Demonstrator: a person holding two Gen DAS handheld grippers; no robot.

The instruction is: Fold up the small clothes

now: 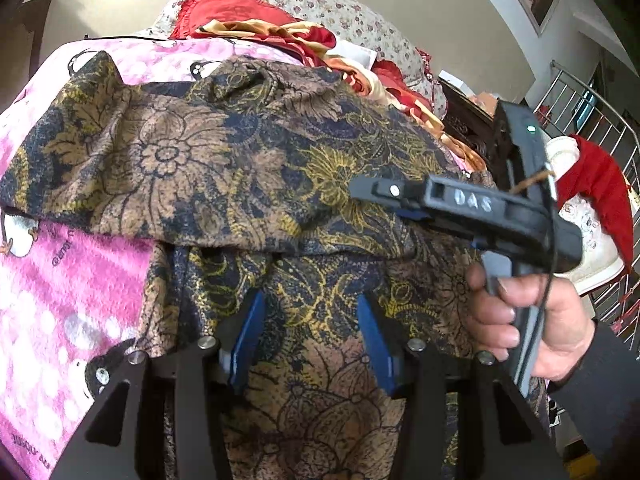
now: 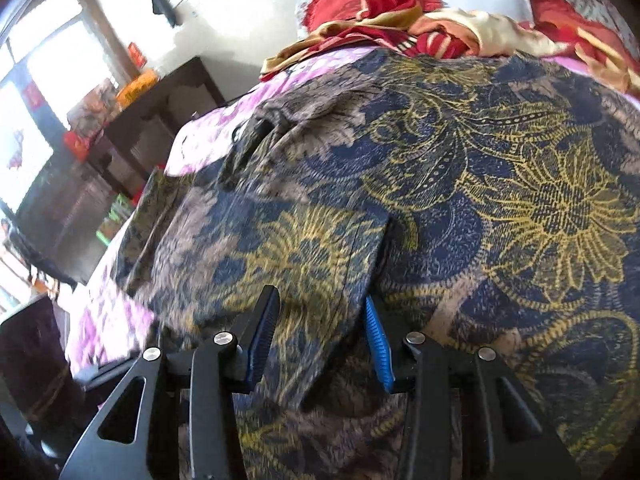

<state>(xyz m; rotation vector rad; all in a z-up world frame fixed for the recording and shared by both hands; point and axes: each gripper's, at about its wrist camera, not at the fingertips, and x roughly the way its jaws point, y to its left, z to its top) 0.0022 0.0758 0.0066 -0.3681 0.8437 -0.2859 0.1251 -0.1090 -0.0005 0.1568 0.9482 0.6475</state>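
Observation:
A navy, gold and tan floral garment (image 1: 240, 168) lies spread on a pink fleece blanket (image 1: 60, 292), with a fold across its middle. My left gripper (image 1: 310, 320) is open over the garment's near part, its blue-padded fingers apart with cloth between them. My right gripper (image 1: 360, 190) shows in the left wrist view, held by a hand, with its tip at the fold on the garment's right side. In the right wrist view my right gripper (image 2: 322, 320) is open, jaws either side of a folded edge of the garment (image 2: 480, 184).
Red and gold satin cloths (image 1: 256, 20) and a floral quilt (image 1: 340, 12) are piled at the bed's far end. A red cloth (image 1: 600, 192) and metal railing (image 1: 592, 112) are at right. A dark wooden cabinet (image 2: 132, 136) stands left of the bed.

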